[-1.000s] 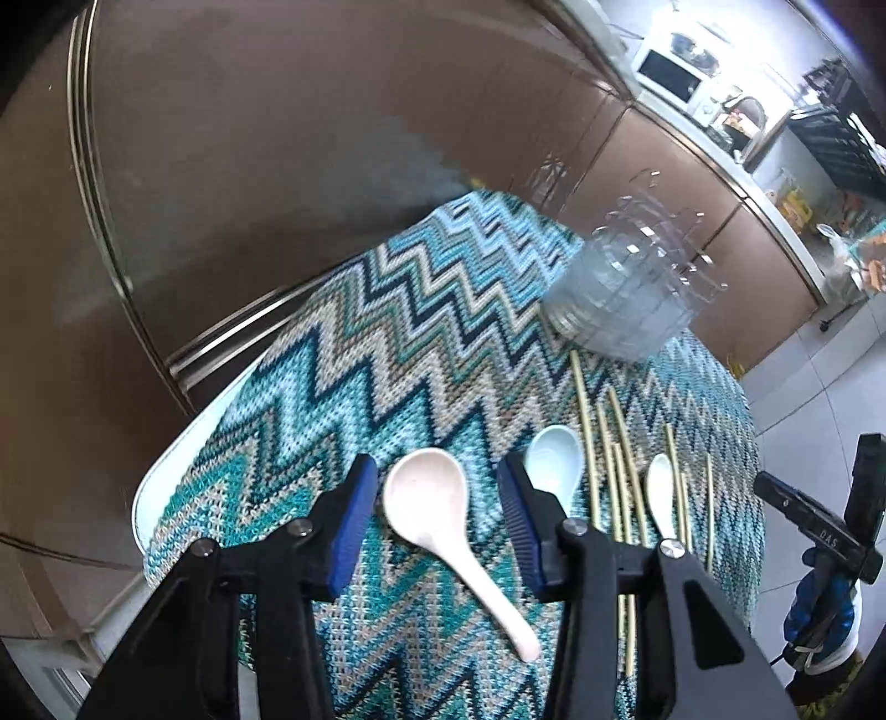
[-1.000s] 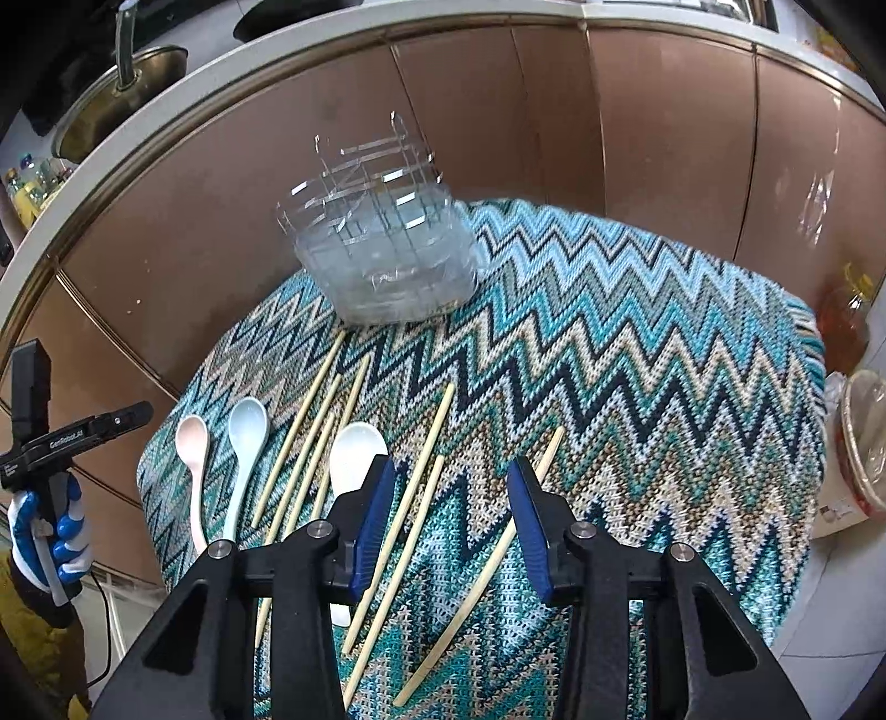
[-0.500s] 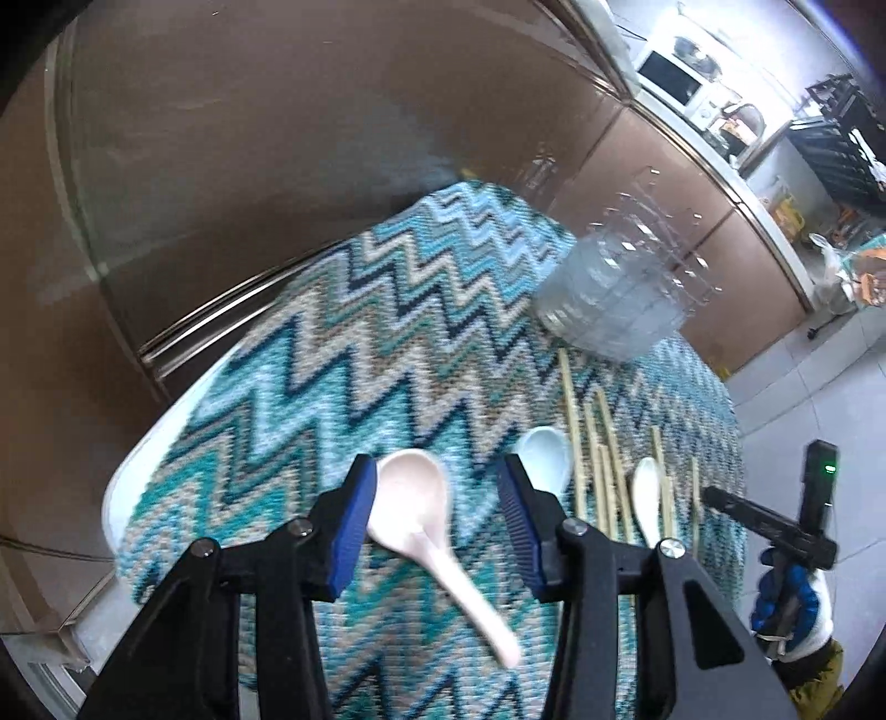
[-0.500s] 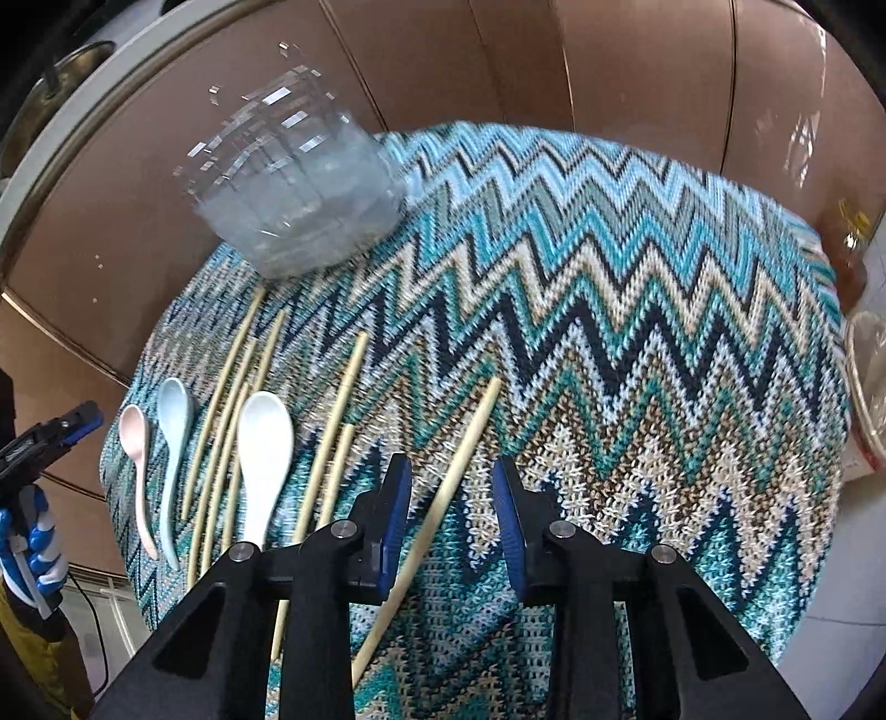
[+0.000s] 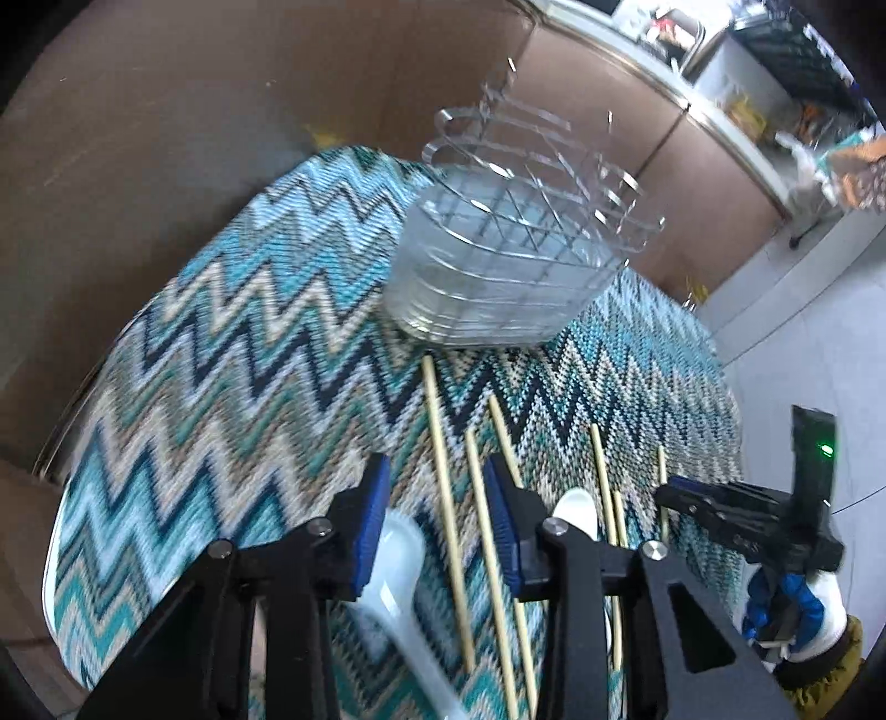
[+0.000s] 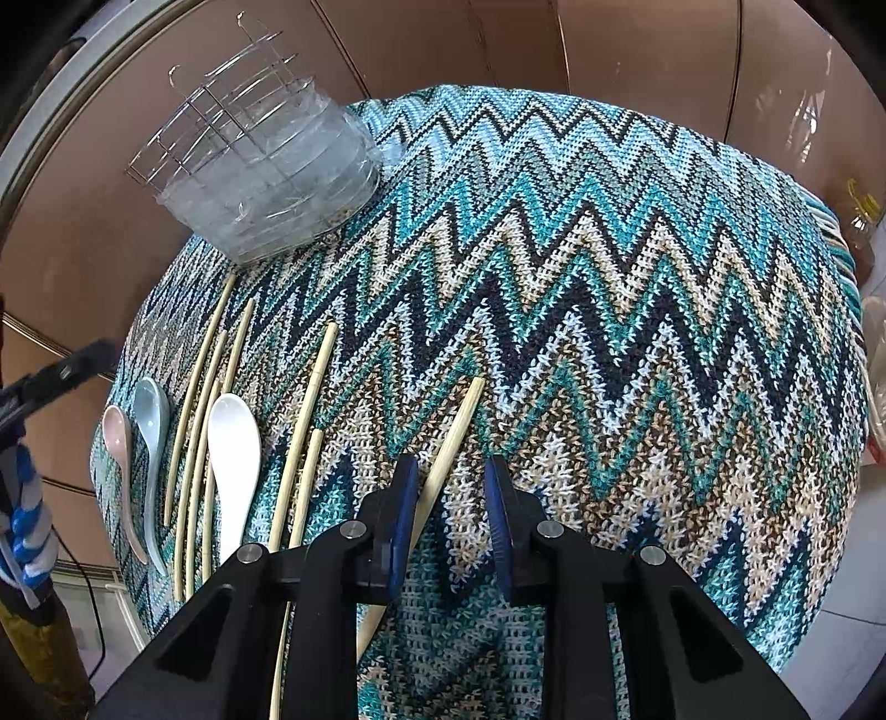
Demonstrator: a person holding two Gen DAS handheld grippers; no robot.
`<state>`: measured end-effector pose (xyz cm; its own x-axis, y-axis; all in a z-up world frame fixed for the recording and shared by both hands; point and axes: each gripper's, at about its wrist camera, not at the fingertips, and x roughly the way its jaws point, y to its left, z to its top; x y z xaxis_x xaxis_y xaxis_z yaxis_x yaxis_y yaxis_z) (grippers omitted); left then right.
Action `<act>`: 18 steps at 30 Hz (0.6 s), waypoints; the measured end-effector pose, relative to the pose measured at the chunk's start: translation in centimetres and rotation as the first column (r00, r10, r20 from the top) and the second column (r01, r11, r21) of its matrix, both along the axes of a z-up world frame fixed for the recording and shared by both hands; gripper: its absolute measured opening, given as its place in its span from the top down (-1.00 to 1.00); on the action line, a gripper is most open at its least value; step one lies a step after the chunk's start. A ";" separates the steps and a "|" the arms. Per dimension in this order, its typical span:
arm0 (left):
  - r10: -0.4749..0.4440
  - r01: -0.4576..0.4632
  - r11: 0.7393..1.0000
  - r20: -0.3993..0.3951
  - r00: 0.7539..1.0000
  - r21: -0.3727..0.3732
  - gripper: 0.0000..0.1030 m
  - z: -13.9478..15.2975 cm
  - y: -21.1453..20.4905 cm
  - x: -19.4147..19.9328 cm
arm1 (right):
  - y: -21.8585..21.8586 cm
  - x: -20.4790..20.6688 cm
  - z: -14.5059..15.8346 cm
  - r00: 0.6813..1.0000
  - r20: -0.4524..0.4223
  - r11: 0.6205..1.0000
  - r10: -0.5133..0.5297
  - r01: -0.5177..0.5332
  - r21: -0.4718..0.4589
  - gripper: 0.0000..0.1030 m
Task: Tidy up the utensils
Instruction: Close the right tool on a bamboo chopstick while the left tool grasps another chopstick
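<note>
Closing right gripper (image 6: 449,512) isn't yet clamped on the chopstick (image 6: 448,443); centre it first. Left gripper (image 5: 437,518) holds nothing.

A teal, cream and navy zigzag cloth (image 6: 609,266) carries pink (image 6: 119,443), pale-blue (image 6: 152,410) and white spoons (image 6: 232,443).

left wrist: steep, close | right wrist: steep, close | shared: wire basket (image 5: 515,266) (image 6: 260,160)

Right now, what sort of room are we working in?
Most likely a home kitchen. Brown cabinet fronts run under a counter behind the table, a wire utensil basket stands on the zigzag tablecloth, and spoons and chopsticks lie beside it.
</note>
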<state>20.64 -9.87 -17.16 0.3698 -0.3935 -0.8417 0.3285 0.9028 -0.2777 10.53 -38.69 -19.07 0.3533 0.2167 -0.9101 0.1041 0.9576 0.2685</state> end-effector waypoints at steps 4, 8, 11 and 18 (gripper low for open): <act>0.005 -0.003 0.998 -0.043 0.999 0.055 0.51 -2.0 -2.2 2.5 | 0.2 0.8 -0.1 1.000 -0.010 1.000 0.011 -0.011 0.005 0.55; 0.025 -0.017 0.996 -0.085 0.996 0.088 0.68 -3.8 -3.2 4.1 | -0.2 1.2 -0.2 1.000 -0.013 1.000 0.020 -0.020 0.010 0.55; 0.030 -0.019 0.994 -0.103 0.994 0.110 0.75 -4.9 -3.7 4.7 | -0.5 1.0 -0.1 1.000 -0.015 1.000 0.024 -0.023 0.017 0.55; 0.038 -0.022 0.990 -0.106 0.994 0.139 0.82 -5.6 -4.5 5.2 | -1.1 1.0 -0.1 0.999 -0.021 0.999 0.030 -0.030 0.012 0.56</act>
<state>25.79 -14.35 -22.77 0.2834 -0.2612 -0.9227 0.2755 0.9438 -0.1826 11.50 -39.78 -19.13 0.3270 0.2378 -0.9146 0.0811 0.9572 0.2778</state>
